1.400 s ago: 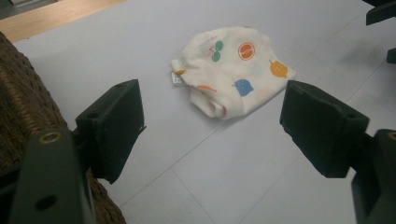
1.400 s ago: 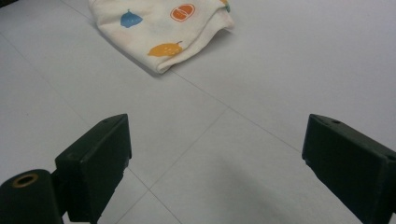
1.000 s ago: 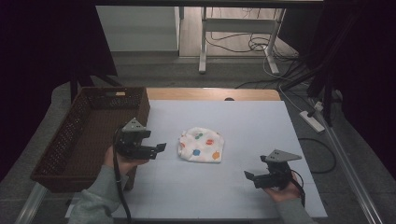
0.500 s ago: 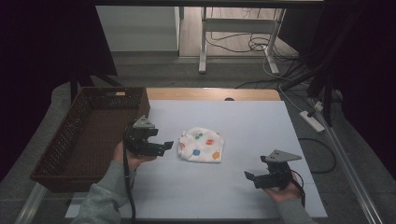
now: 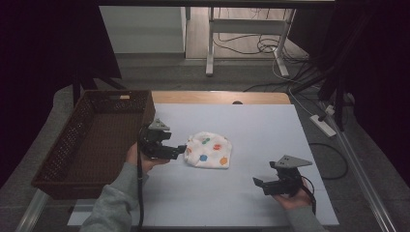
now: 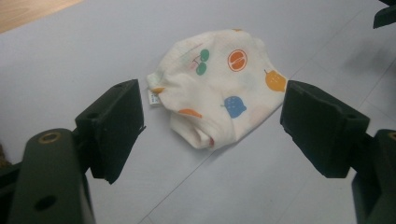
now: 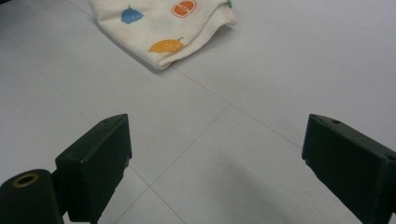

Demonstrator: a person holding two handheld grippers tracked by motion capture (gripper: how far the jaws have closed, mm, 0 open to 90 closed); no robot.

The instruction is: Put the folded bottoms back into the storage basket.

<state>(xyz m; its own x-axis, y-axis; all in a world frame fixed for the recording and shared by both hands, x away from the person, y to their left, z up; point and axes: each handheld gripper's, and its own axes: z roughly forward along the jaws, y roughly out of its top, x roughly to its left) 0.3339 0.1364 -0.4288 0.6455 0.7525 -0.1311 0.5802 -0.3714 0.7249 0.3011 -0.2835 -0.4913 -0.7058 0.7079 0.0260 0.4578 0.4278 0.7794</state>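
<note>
Soft white cloth [image 6: 219,88], crumpled into a rounded lump and dotted with orange, blue and green fruit prints, lies mid-table on the smooth pale mat [image 5: 270,130]. Left gripper [image 5: 180,150] hovers just beside it, blocky black jaws wide apart. Right gripper [image 5: 258,182] sits well apart, jaws spread too. Woven brown basket [image 5: 72,145] at left, its near corner cut off by a sleeve [image 5: 113,205].

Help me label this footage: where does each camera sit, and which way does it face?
High view: above the person's side, facing forward and down on the table; shows both forearms, left gripper, right gripper, basket.
Left gripper view: rides that gripper, looks between its open jaws at the cloth.
Right gripper view: rides that gripper, looks along its open jaws across the table; cloth farther off.
All three share the cloth.
</note>
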